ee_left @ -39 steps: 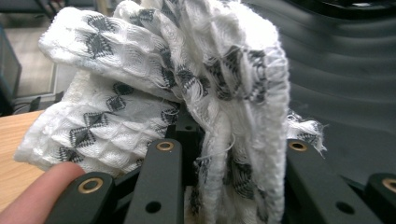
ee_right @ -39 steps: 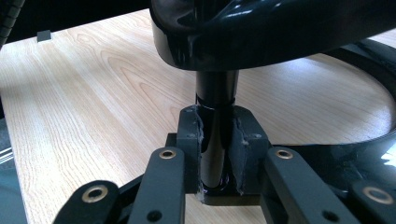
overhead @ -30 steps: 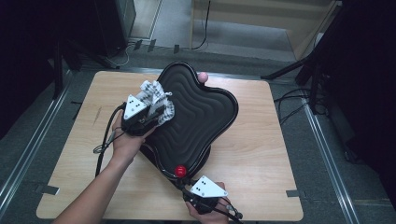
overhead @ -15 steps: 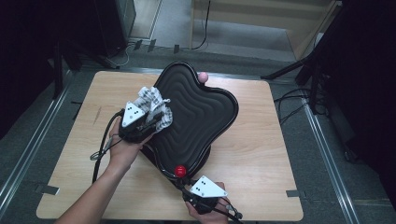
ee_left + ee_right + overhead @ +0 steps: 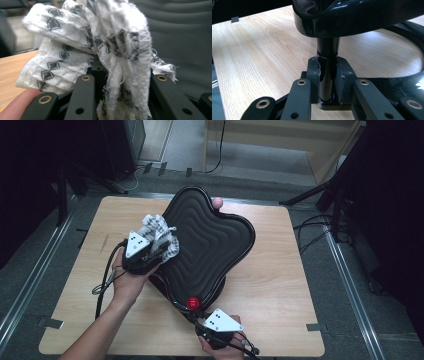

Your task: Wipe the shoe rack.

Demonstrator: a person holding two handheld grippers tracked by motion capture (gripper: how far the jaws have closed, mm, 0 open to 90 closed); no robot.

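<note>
1. The left hand (image 5: pixel 127 285) reaches in from the table's near-left edge, forearm slanted up toward the black cushioned seat (image 5: pixel 212 245).
2. The left gripper (image 5: pixel 159 245) lies over the seat's left rim; its jaws, just eased a little wider, pinch a bunched white patterned cloth (image 5: pixel 100 47).
3. The cloth rests against that left rim.
4. The right gripper (image 5: pixel 328 80), at the seat's near edge beside the red knob (image 5: pixel 193 303), has its jaws clamped on the seat's black post (image 5: pixel 327 53).

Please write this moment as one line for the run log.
left gripper: shut on patterned cloth, at black tray edge | right gripper: shut on tray post | table: wood
</note>
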